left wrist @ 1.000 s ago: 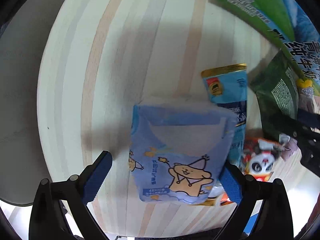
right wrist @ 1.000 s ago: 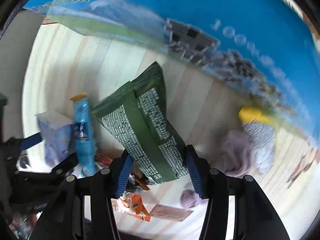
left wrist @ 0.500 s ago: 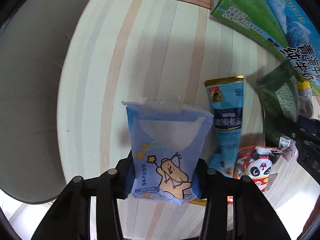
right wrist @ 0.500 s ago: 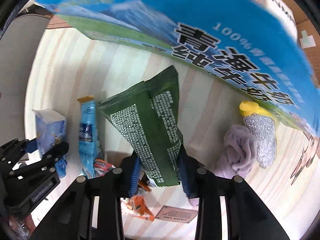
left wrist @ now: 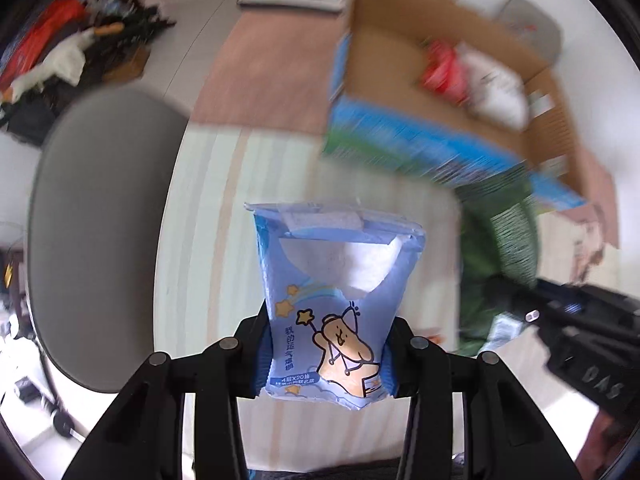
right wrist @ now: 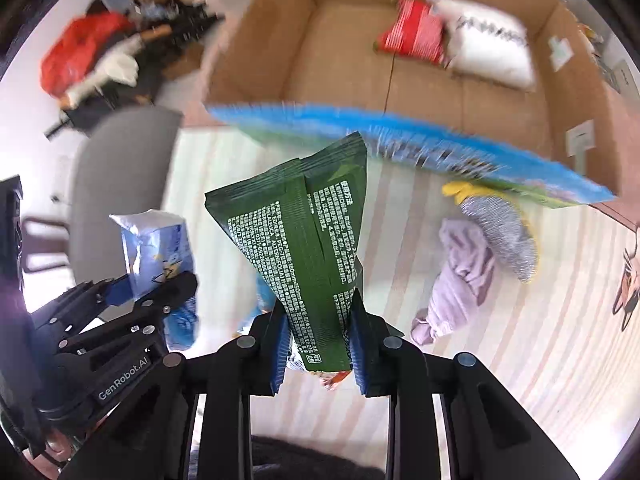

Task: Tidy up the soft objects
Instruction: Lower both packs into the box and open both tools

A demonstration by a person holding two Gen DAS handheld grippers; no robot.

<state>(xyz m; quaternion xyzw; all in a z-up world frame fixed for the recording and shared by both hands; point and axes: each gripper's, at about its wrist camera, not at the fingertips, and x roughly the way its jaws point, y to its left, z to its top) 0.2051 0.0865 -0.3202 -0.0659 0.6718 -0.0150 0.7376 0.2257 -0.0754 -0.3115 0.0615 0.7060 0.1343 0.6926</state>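
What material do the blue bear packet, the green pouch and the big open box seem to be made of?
Blue bear packet: thin soft plastic film, glossy; it creases where the left tool pinches it, and white tissue seems to show through.
Green pouch: printed film, perhaps foil-lined, semi-matte, with a folded back seam; held by the right tool.
Box: brown corrugated cardboard, matte inside, printed blue outside.

Pillow [right wrist: 488, 46] inside box [right wrist: 340, 76], seemingly behind table [right wrist: 520, 360]

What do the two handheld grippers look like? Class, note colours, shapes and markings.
The left gripper and the right gripper are matte black angular linkages with round silver rivets and blue ribbed fingers. White "GenRobot.AI" lettering marks the left gripper's body in the right wrist view.
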